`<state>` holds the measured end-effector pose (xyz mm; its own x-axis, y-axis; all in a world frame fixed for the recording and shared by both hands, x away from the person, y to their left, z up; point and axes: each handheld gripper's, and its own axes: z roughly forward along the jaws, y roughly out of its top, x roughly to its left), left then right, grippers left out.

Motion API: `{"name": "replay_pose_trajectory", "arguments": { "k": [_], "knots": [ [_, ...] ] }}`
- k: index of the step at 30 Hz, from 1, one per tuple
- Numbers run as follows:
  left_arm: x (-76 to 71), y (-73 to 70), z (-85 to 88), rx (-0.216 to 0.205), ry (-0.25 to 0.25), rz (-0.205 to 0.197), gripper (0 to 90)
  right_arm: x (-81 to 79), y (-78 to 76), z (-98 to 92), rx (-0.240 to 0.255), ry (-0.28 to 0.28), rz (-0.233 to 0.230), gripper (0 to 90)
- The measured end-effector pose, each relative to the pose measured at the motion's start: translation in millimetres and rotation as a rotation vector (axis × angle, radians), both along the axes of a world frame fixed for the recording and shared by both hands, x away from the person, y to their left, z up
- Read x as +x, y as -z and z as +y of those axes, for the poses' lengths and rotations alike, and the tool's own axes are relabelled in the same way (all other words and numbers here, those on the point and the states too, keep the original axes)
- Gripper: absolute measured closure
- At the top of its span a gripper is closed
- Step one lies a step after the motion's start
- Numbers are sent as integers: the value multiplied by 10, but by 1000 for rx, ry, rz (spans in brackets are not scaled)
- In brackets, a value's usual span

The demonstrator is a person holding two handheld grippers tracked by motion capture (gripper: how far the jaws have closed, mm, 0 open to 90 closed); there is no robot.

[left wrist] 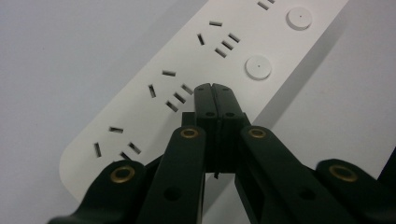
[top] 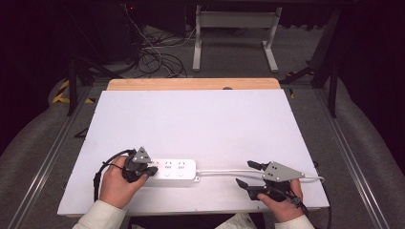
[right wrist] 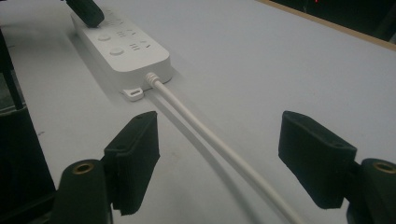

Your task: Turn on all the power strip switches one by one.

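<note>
Currently the white plastic power strip (top: 172, 169), a long rounded bar with three socket groups and round buttons, lies flat near the front edge of the white table board (top: 200, 119), left of centre, its long axis running left to right. Its white round cable (top: 224, 172) leaves the right end and runs right along the board toward the near right corner. The left gripper (top: 148, 172) sits over the strip's left end; in the left gripper view its two black jaws are pressed together with nothing between them, tips (left wrist: 213, 91) just above or on the strip's top face (left wrist: 196, 60) beside a socket group; contact cannot be confirmed. The right gripper (top: 249, 174) rests at the near right, jaws spread wide, with the cable (right wrist: 205, 130) passing between them on the board, pads (right wrist: 135, 154) clear of it. Beyond the board's far edge a strip of wooden tabletop (top: 191, 84) shows.
</note>
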<state>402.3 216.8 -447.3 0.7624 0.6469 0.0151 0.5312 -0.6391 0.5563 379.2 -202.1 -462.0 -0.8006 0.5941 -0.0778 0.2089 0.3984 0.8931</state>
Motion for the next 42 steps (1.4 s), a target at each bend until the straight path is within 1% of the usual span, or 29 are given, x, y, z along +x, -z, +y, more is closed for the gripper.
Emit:
{"name": "replay_pose_trajectory", "arguments": {
  "k": [8, 12, 13, 14, 16, 17, 18, 19, 21, 23, 28, 32, 33, 37, 38, 39, 42],
  "knots": [
    [-12, 7, -9, 16, 0, -13, 900, -3, -1, 3, -1, 1, 1, 294],
    [-8, 17, 18, -13, 1, -8, 900, -3, 8, 11, -7, -2, 4, 294],
    [-10, 19, 36, -38, 0, -17, 900, -3, 9, 13, -5, -2, 5, 294],
    [1, 11, 53, -43, 9, -22, 900, -5, 8, 14, -1, 0, 8, 294],
    [-3, -35, 59, -39, 7, -65, 900, 4, 9, 10, -3, -1, 3, 294],
    [-11, -70, 67, -65, 10, -68, 900, 7, 11, 9, -2, -1, 5, 294],
    [-20, -104, 72, -93, 16, -62, 900, 10, 13, 8, -3, 0, 8, 294],
    [-34, -126, 65, -105, 24, -55, 900, 13, 16, 7, -2, 0, 8, 294],
    [-56, -147, 44, -85, 27, -68, 900, 16, 18, 7, -1, 2, 10, 294],
    [-65, -146, 27, -92, 32, -58, 900, 19, 21, 7, -4, 3, 9, 294],
    [-68, -155, -14, -67, 35, -66, 900, 9, 15, 1, -1, 0, 8, 294],
    [-59, -157, -48, -77, 47, -56, 900, 10, 17, 2, -3, -1, 7, 294],
    [-55, -159, -63, -79, 49, -59, 900, 10, 16, 3, -3, -1, 7, 294],
    [-50, -150, -170, -87, 76, -48, 900, 5, 11, 2, -4, 2, 5, 294],
    [-43, -149, -192, -78, 82, -50, 900, 5, 10, 2, -4, 2, 5, 294],
    [-38, -140, -214, -82, 87, -48, 900, 5, 11, 2, -6, 2, 6, 294],
    [-23, -122, -250, -76, 88, -42, 900, 7, 15, 6, -6, -4, 5, 294]
  ]
}}
